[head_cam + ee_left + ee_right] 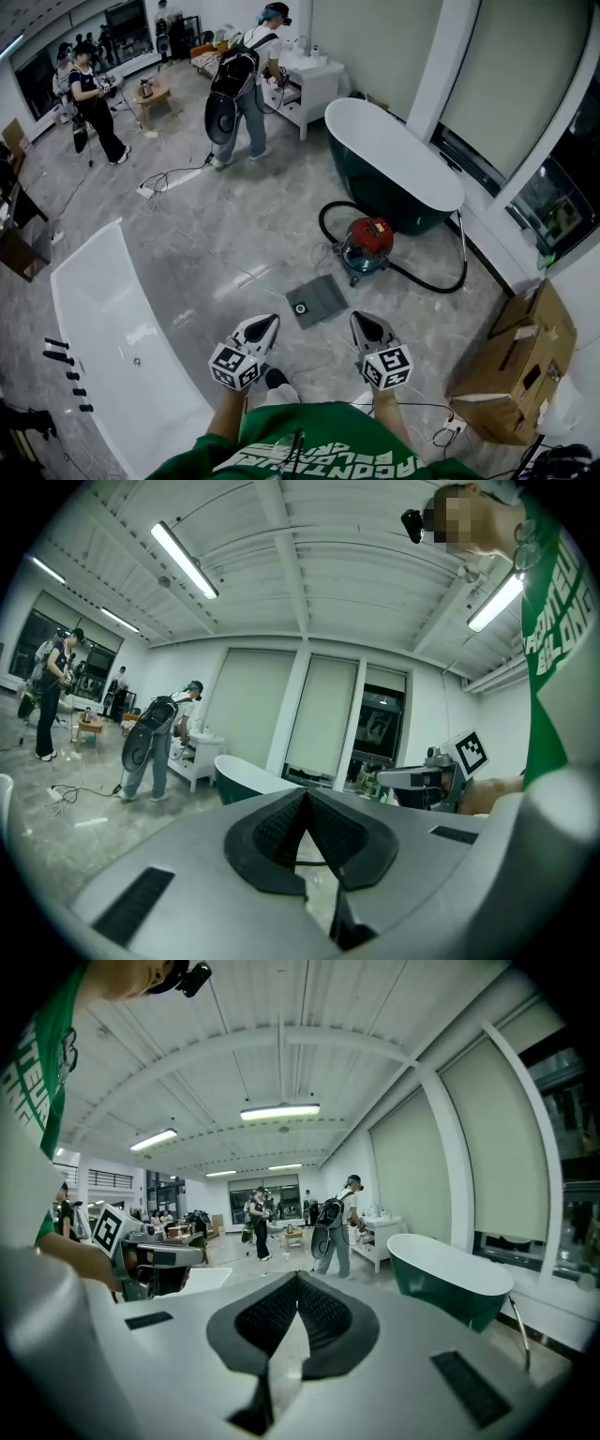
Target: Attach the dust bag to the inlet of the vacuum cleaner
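While the dust bag [319, 298] lies flat on the floor [206, 244] in the head view, a grey square with a round collar [300, 308] at its near left corner, both tools hang nearer than it and apart from it. The left tool [265, 326] is to its near left and the right tool [366, 324] to its near right. The red vacuum cleaner [367, 244] stands just beyond the bag to the right, with its black hose [441, 281] looping round it. The bag looks light and limp, likely to sag if lifted by the cloth. The stiffer collar seems the better hold, since that part must meet the inlet, which I cannot make out here.

In the left gripper view, the left tool [306, 799] has its pads pressed together at the tips with nothing between them. It points across the room, not down, so the bag is out of sight.

In the right gripper view, the right tool [297, 1281] is likewise closed and empty, aimed level toward the dark bathtub [450, 1274] at far right. No bag or vacuum shows.
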Tool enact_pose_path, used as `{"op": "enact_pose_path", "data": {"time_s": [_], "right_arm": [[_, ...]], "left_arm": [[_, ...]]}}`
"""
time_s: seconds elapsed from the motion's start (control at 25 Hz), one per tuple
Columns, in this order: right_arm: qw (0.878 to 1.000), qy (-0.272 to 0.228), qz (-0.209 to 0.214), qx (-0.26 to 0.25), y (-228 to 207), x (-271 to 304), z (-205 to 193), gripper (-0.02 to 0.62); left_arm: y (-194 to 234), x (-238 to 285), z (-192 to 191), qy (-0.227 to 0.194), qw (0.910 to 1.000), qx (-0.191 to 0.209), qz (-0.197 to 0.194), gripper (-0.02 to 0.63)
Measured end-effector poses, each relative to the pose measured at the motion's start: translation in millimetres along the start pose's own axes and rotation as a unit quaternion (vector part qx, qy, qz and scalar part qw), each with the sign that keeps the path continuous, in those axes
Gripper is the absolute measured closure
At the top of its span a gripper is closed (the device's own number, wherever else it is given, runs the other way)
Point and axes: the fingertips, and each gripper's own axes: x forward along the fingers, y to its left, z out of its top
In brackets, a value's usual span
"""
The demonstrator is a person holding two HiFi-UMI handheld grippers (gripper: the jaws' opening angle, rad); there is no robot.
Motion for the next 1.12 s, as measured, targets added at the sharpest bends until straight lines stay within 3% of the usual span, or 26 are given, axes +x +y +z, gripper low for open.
{"op": "enact_pose_path", "data": {"time_s": [0.24,0.56,0.84,1.12], "right_arm": [[1.000,0.024,-0.001,-0.002,9,47,0,0.586],[0.999,0.036,-0.019,0.013,7,69,-4,0.586],[0.998,0.042,-0.031,0.026,-35,91,-6,0.586],[1.000,0.011,-0.025,0.016,-93,142,28,0.586]], "left_arm": [[53,1,1,0.007,0.9998,-0.018,-0.003,0.601],[77,26,0,0.024,0.9989,-0.018,-0.036,0.601],[84,77,4,0.037,0.9972,-0.010,-0.064,0.601],[122,136,40,0.026,0.9985,0.014,-0.046,0.601]]}}
